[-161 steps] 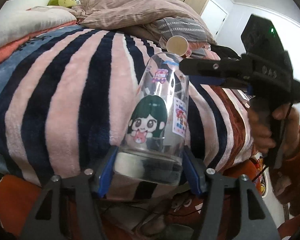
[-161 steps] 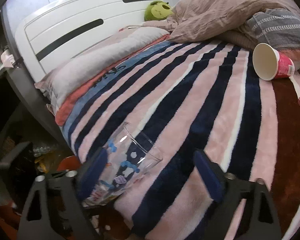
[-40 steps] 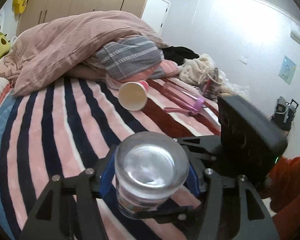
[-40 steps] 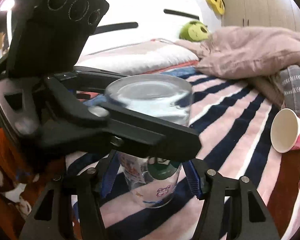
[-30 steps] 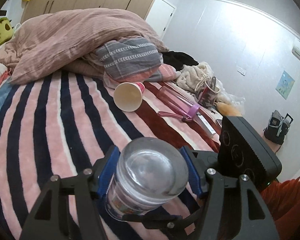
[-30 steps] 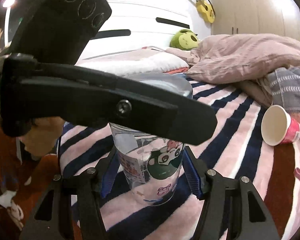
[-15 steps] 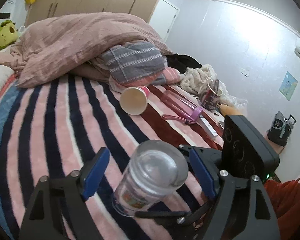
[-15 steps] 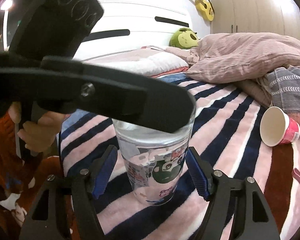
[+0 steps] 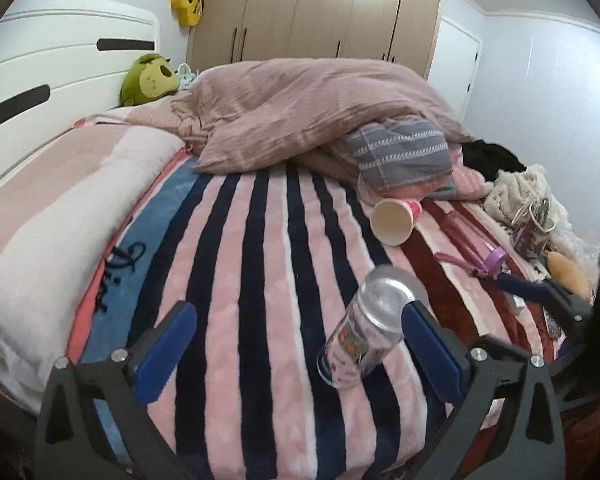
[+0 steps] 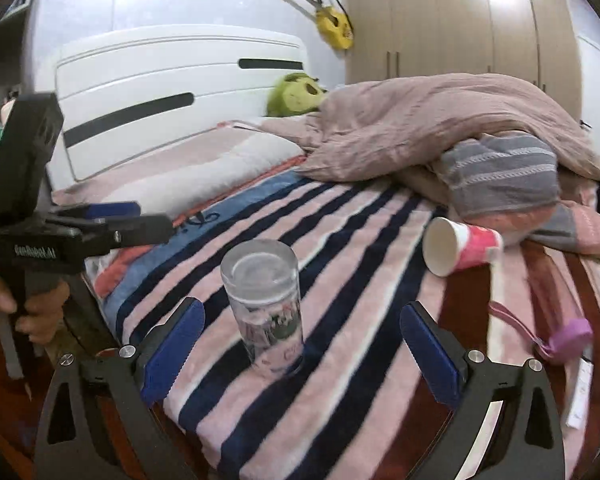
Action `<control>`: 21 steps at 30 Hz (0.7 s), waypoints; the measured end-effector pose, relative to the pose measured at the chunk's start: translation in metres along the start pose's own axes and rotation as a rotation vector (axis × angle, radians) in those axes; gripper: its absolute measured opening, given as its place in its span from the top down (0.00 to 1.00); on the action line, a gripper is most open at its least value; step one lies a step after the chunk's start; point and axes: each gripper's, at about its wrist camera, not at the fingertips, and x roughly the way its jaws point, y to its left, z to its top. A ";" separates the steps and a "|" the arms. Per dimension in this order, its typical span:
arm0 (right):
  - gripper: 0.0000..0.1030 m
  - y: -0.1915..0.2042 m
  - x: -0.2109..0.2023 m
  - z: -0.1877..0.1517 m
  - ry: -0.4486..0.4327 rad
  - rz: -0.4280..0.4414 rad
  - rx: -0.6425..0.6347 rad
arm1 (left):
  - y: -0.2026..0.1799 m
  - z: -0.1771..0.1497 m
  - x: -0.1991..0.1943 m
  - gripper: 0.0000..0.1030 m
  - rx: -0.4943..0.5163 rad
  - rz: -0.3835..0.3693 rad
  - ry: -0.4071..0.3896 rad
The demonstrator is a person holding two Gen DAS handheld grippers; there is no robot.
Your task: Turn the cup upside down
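Both grippers have let go and spread wide: the glass cup [image 10: 266,304] stands inverted, apparently tilting, its rim sunk into the striped blanket [image 10: 352,240], between the left gripper [image 9: 300,344] and right gripper [image 10: 300,344].

My left gripper [image 9: 296,344] has its jaws spread wide, the blue pads [image 9: 166,350] well apart with nothing between them that they touch. From the right wrist view I see it side-on at the left edge, held in my left hand [image 10: 32,312], whose fingers wrap the handle below it. My right gripper [image 10: 300,348] is also wide open, both blue pads [image 10: 428,354] clear of anything. In the left wrist view it shows at the right edge, one fingertip [image 9: 516,283] pointing left.
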 end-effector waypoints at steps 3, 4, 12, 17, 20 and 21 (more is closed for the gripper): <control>0.04 0.001 -0.011 -0.002 0.012 -0.014 0.027 | -0.003 -0.005 -0.004 0.01 0.009 0.000 0.003; 0.04 0.001 -0.013 -0.004 0.012 -0.018 0.031 | -0.003 -0.006 -0.005 0.01 0.008 -0.001 0.004; 0.04 -0.003 -0.024 -0.006 0.014 -0.031 0.055 | -0.003 -0.008 -0.008 0.01 0.004 0.001 0.009; 0.04 -0.003 -0.024 -0.004 0.013 -0.039 0.050 | -0.004 -0.009 -0.007 0.01 0.007 0.006 0.014; 0.04 -0.003 -0.024 -0.004 0.012 -0.043 0.052 | -0.004 -0.010 -0.007 0.01 0.012 0.009 0.018; 0.04 -0.004 -0.024 -0.004 0.012 -0.042 0.055 | -0.004 -0.009 -0.006 0.01 0.013 0.010 0.018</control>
